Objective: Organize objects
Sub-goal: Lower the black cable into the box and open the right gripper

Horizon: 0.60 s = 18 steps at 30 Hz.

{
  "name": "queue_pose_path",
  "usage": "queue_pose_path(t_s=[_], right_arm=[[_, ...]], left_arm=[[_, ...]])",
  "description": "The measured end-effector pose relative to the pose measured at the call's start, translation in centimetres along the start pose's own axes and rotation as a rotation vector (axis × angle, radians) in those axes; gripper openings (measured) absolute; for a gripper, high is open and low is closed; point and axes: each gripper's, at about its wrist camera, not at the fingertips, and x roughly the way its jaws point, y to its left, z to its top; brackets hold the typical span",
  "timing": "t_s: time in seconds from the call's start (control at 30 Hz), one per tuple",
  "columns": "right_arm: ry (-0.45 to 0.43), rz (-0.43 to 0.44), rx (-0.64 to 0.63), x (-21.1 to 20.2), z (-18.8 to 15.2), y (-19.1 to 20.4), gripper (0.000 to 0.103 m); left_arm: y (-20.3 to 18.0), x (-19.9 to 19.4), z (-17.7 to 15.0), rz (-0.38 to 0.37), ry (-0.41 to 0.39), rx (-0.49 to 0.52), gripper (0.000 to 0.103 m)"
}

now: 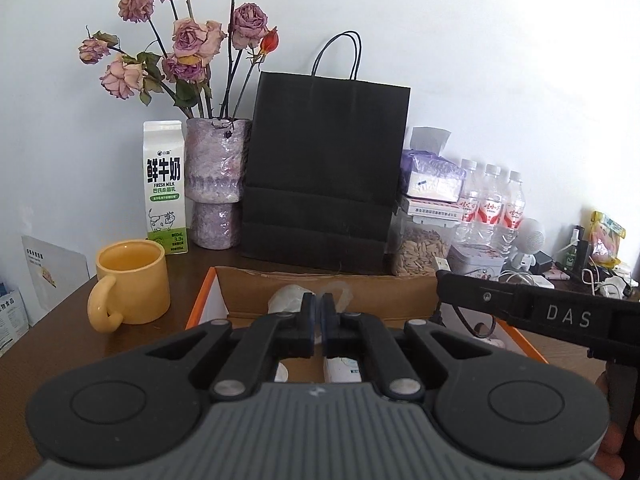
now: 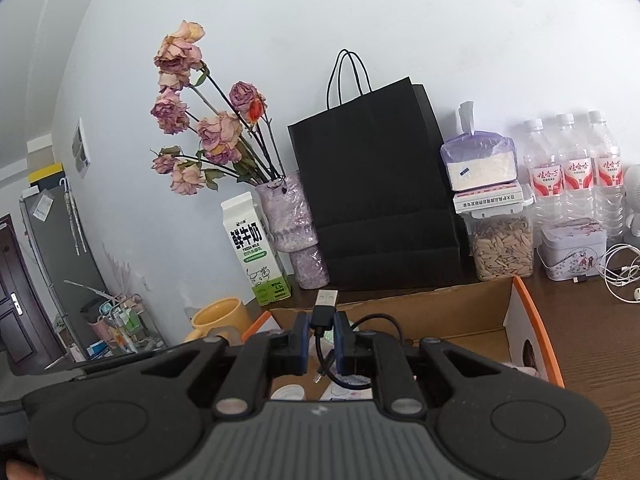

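An open cardboard box with orange edges (image 1: 208,284) (image 2: 536,320) sits on the brown table. My left gripper (image 1: 318,312) is shut and empty, held over the box above some white and clear items (image 1: 292,294). My right gripper (image 2: 322,324) is shut on a black USB cable (image 2: 324,308); the silver plug sticks up past the fingers and the cord loops down into the box. The right gripper's body crosses the left wrist view (image 1: 540,316) at the right.
Behind the box stand a black paper bag (image 1: 324,176), a purple vase of dried roses (image 1: 214,184), a milk carton (image 1: 164,188) and a yellow mug (image 1: 132,280). A seed jar (image 2: 502,248), tissues, a tin (image 2: 572,248), water bottles (image 2: 576,176) and white cables lie right.
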Motion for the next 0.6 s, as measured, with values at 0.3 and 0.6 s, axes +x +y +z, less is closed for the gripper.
queue_pose_path(t_s=[0.3, 0.6], right_arm=[[0.051, -0.031, 0.021, 2.7, -0.5, -2.0, 0.011], [0.083, -0.144, -0.024, 2.6, -1.0, -2.1, 0.063]], left_arm=[[-0.1, 2.7, -0.5, 0.029, 0.025, 0.009, 0.003], [1.1, 3.4, -0.7, 0.09, 0.046, -0.027, 0.042]])
